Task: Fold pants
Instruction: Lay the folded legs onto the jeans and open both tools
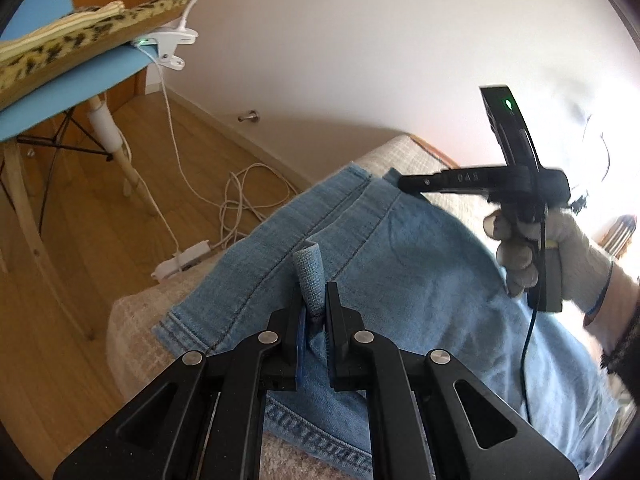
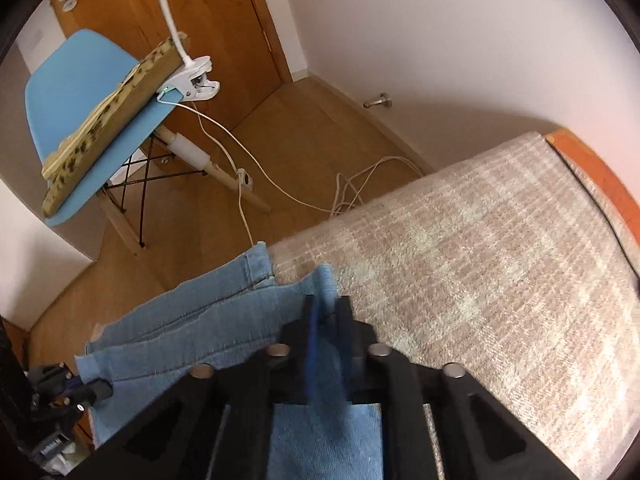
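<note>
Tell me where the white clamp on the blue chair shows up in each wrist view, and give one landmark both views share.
Left wrist view: the white clamp sits upper left, on the edge of the blue chair, by the leopard-print cushion.
Right wrist view: the white clamp sits upper left, nearer the middle, on the chair's front edge.
Shared landmark: the metal doorstop on the wall's base.

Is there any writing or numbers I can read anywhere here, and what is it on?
"0 A S", or close to it: faint raised characters on the black arm of the right gripper, seen from the left wrist; too blurred to be sure.
Nothing else readable: jeans, blue chair and lamp clip show no text.
</note>
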Motion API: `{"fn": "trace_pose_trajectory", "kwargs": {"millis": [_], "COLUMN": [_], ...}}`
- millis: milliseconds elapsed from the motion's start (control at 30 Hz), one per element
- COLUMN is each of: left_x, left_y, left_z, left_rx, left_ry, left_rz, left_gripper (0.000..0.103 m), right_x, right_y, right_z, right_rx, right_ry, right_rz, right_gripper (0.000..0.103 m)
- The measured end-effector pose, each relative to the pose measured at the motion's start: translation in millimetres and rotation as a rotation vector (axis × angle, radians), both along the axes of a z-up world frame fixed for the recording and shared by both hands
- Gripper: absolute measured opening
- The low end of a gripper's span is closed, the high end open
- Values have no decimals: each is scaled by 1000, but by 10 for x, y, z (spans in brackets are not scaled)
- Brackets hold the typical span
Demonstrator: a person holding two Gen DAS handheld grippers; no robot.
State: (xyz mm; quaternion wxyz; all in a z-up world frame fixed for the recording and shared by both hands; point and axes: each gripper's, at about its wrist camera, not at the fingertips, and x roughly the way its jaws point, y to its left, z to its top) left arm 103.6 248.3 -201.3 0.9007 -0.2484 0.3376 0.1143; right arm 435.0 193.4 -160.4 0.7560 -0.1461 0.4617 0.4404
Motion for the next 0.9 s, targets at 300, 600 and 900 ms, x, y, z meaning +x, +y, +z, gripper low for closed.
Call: {"fn": "trace_pose_trajectory", "kwargs": {"millis": [300,600,900], "left_x": [-254,-365,-227], "left_y": [131,326,277], "left_z": [170,72,-65], "left_rx": [-51,-68,-25], "left_ry": [-59,-31,38], "left_rz": [49,85,56], "left_gripper": [5,5,5], "right_x": [-287,-429,-342], "right_y": [53,483,573], "right_z": [597,489,102], "right_rx": [84,49,-34], "right_ry": [-129,-155,-143], "right_rz": [40,70,42], "right_gripper": [1,0,0]}}
